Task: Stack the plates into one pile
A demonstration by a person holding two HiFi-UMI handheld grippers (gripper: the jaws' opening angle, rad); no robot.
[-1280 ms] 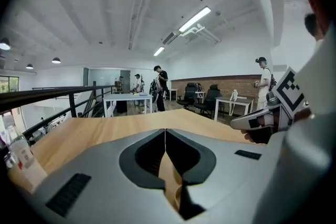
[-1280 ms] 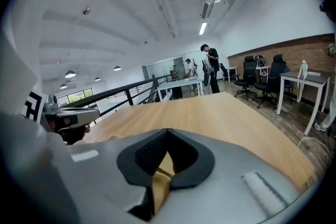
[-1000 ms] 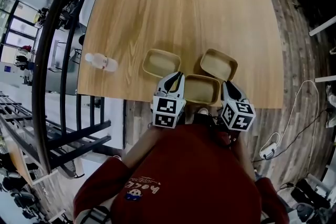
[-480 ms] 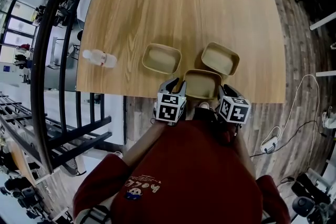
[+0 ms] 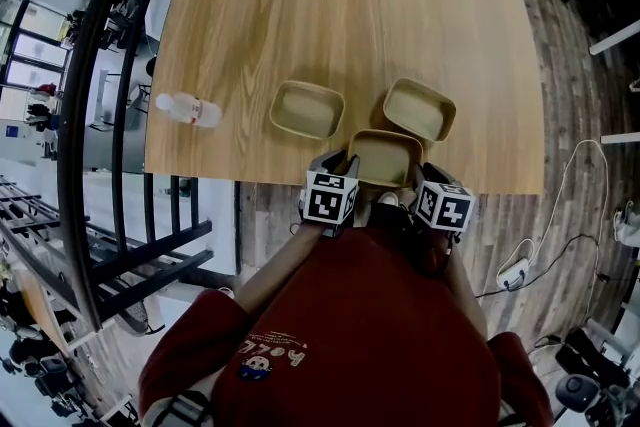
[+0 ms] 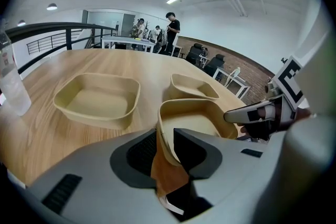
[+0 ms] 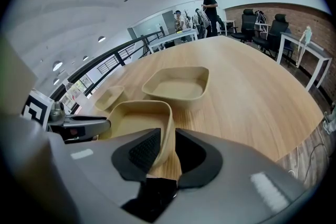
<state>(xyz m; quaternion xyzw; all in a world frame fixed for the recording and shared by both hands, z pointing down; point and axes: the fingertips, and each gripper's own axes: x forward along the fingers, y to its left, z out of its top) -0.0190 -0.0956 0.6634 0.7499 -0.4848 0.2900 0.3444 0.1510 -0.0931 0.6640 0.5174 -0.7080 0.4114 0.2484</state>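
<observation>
Right at the near edge of the bench sits the nearest plate, a tan, deep-walled rectangular dish. It rests flat between the two grippers and is not yet stacked. Two more of the same kind lie just beyond it, the left plate and the right plate, each apart from the others. A bottle lies on its side well off to the left.

The left gripper has its jaws a little apart astride the nearest plate's left wall, and I see no clear squeeze on it. The right gripper straddles the opposite wall the same way. Its jaws have just been opening, the rim stands between them, and the pads do not seem to press.

The likeliest trouble is the edge, since a push toward the person could slide the plate off the bench. The thin wall looks flexible, so if one side closes first or bites only the lip, the plate may buckle, tip or slip out when lifted.

Both hands are tucked close under the person's chest with the red sleeves bent. The grippers slope forward and down, their marker cubes facing up.
</observation>
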